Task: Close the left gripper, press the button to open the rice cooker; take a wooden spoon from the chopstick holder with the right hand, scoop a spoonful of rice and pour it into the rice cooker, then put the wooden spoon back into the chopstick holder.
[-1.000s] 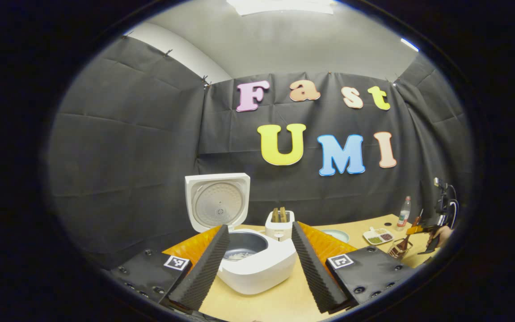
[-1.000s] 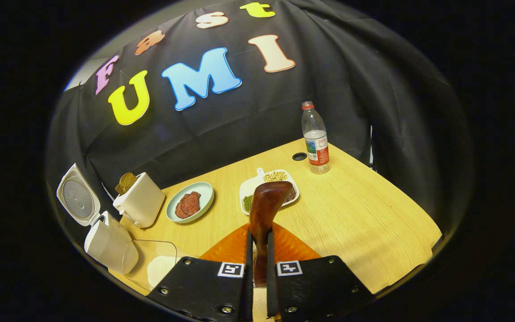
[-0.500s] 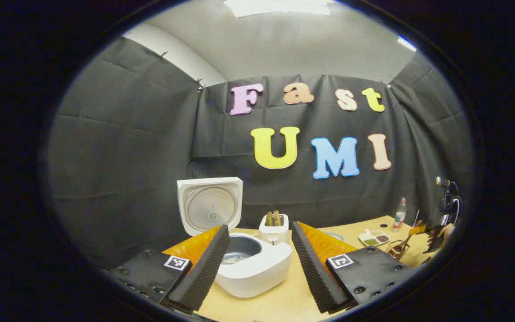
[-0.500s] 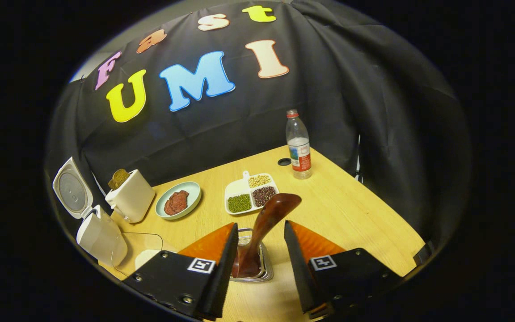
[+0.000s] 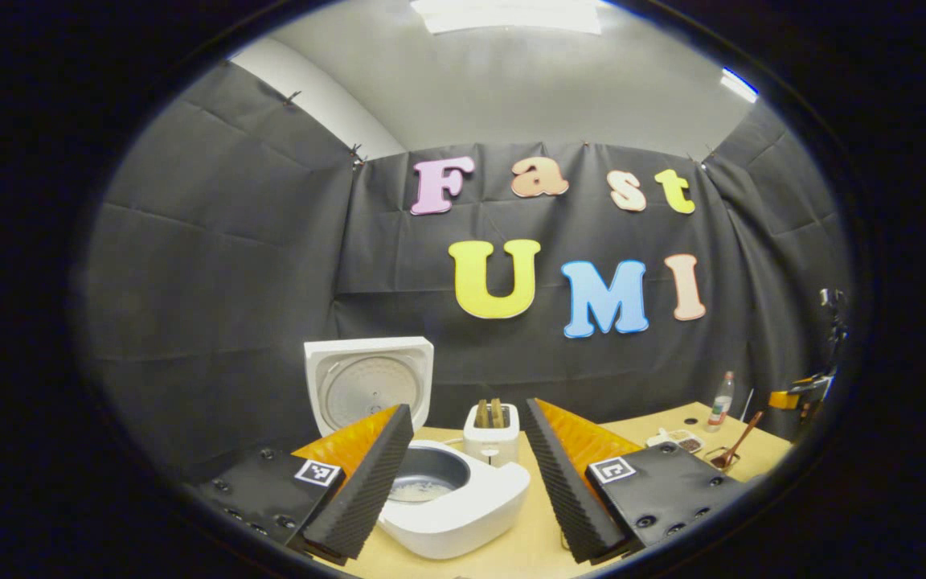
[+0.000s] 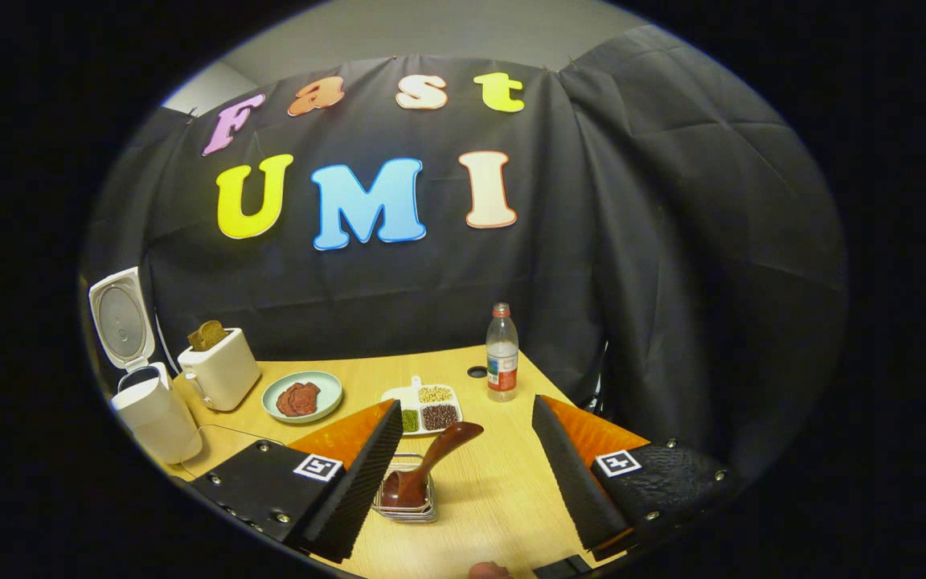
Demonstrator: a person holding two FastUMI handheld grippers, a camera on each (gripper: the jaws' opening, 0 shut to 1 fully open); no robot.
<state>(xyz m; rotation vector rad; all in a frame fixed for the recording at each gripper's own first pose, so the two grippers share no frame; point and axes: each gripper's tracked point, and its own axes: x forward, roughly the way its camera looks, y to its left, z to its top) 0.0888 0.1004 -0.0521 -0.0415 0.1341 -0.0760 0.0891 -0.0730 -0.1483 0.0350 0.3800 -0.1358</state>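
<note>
Rice cooker (image 6: 156, 418): at your far left on the tabletop (image 6: 503, 490), lid (image 6: 120, 320) swung up; in the left gripper view a little rice shows in the pot.
Toaster (image 6: 219, 370): just right of the rice cooker, slices poking out the top.
Plate (image 6: 301, 396): next along, holding dark red pieces.
Left tongs (image 5: 467, 482): you hold them spread wide, pinching nothing — the rice cooker sits between them, farther off.
Chopstick holder (image 6: 407, 503): wire, near the tabletop's front edge.
Wooden spoon (image 6: 429, 466): standing in the chopstick holder, leaning right.
Right tongs (image 6: 471, 482): spread apart, empty — clear of the wooden spoon.
Divided dish (image 6: 424, 406): beans, behind the wooden spoon.
Bottle (image 6: 501, 363): upright, near the back wall.
</note>
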